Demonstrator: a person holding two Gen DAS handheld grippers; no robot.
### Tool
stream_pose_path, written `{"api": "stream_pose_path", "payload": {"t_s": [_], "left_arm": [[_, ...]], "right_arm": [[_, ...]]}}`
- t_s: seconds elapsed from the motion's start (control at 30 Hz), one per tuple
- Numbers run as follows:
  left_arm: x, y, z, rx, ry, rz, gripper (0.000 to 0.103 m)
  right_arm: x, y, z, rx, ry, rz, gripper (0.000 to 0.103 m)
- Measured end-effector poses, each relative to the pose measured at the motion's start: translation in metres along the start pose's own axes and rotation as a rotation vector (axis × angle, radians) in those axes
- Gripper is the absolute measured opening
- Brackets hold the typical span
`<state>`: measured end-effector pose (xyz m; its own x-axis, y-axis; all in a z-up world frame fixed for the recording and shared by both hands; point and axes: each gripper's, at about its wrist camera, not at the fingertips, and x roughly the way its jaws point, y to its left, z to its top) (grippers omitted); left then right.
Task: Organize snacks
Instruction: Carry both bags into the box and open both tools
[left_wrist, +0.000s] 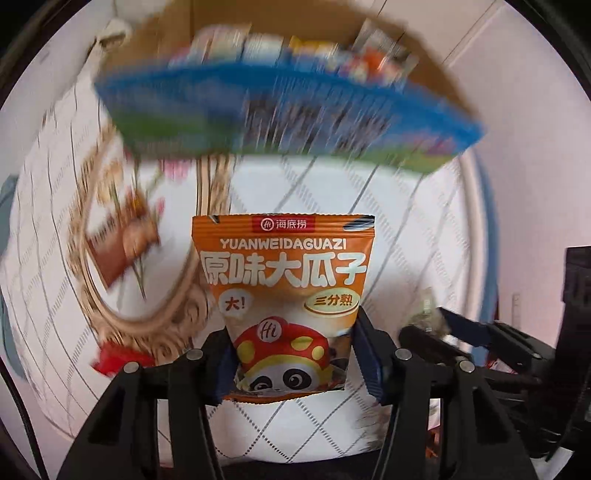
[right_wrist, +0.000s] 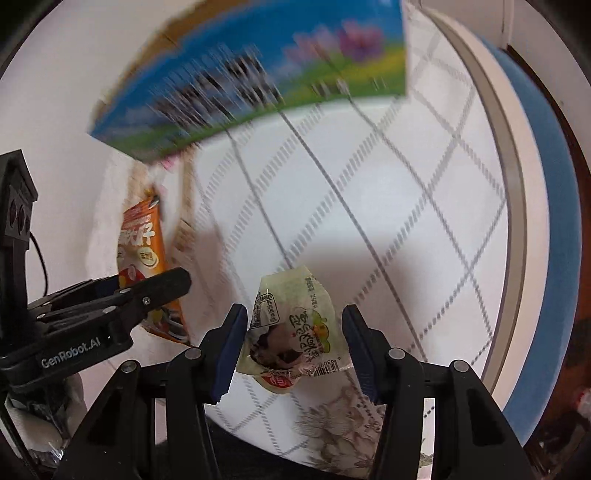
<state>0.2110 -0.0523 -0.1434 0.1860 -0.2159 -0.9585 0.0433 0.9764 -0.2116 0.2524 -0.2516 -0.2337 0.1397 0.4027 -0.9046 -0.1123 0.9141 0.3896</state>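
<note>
My left gripper (left_wrist: 293, 363) is shut on an orange sunflower-seed packet (left_wrist: 284, 291) with a panda on it, held upright above the table. The packet also shows in the right wrist view (right_wrist: 142, 247), with the left gripper (right_wrist: 122, 291) around it. My right gripper (right_wrist: 293, 347) is shut on a small pale green snack pouch (right_wrist: 291, 328), which also shows at the right of the left wrist view (left_wrist: 424, 314). A blue and green cardboard box (left_wrist: 288, 107) with several snack packs inside stands ahead; in the right wrist view the box (right_wrist: 258, 74) is at the top, blurred.
The round table (right_wrist: 406, 206) has a white cloth with a grey diamond pattern and a blue rim (right_wrist: 546, 221). A red wrapper (left_wrist: 114, 360) and a brown printed item (left_wrist: 122, 243) lie on the cloth at the left.
</note>
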Motion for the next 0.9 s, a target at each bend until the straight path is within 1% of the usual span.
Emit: {"api": "stream_pose_path", "payload": {"t_s": [0.13, 0.2, 0.27, 0.33, 0.43, 0.47, 0.57, 0.7, 0.77, 0.8, 0.83, 0.87, 0.9], "left_arm": [[-0.043, -0.009, 0.044, 0.033, -0.068, -0.033, 0.053], [-0.059, -0.011, 0.074, 0.045, -0.096, -0.032, 0.053], [-0.066, -0.020, 0.101, 0.059, -0.111, -0.022, 0.053], [-0.066, -0.019, 0.133, 0.063, -0.118, -0.008, 0.053], [-0.051, -0.011, 0.163, 0.041, -0.081, -0.018, 0.053], [-0.045, -0.010, 0.178, 0.037, -0.061, -0.021, 0.053], [-0.026, -0.006, 0.205, 0.017, -0.008, -0.029, 0.053], [0.007, -0.002, 0.216, -0.008, 0.076, -0.055, 0.053], [0.021, -0.001, 0.216, -0.017, 0.115, -0.056, 0.054], [0.027, 0.001, 0.215, -0.024, 0.127, -0.049, 0.058], [0.031, 0.002, 0.215, -0.029, 0.134, -0.039, 0.065], [0.035, 0.003, 0.214, -0.030, 0.141, -0.035, 0.084], [0.038, 0.004, 0.212, -0.031, 0.142, -0.033, 0.094]], "right_arm": [[-0.037, 0.012, 0.034, -0.016, -0.091, 0.058, 0.056], [-0.054, 0.017, 0.056, -0.029, -0.137, 0.078, 0.056], [-0.066, 0.028, 0.085, -0.048, -0.185, 0.075, 0.056], [-0.072, 0.030, 0.117, -0.063, -0.226, 0.057, 0.056], [-0.066, 0.031, 0.154, -0.061, -0.246, 0.037, 0.056], [-0.062, 0.032, 0.164, -0.060, -0.244, 0.029, 0.056], [-0.043, 0.033, 0.193, -0.051, -0.230, 0.009, 0.056], [-0.019, 0.029, 0.211, -0.050, -0.190, -0.012, 0.056], [-0.009, 0.027, 0.211, -0.043, -0.167, -0.010, 0.057], [-0.004, 0.025, 0.212, -0.035, -0.153, -0.007, 0.062], [0.000, 0.022, 0.212, -0.017, -0.134, 0.004, 0.071], [0.004, 0.020, 0.213, -0.013, -0.120, 0.000, 0.094], [0.006, 0.018, 0.213, -0.009, -0.106, -0.015, 0.101]]}}
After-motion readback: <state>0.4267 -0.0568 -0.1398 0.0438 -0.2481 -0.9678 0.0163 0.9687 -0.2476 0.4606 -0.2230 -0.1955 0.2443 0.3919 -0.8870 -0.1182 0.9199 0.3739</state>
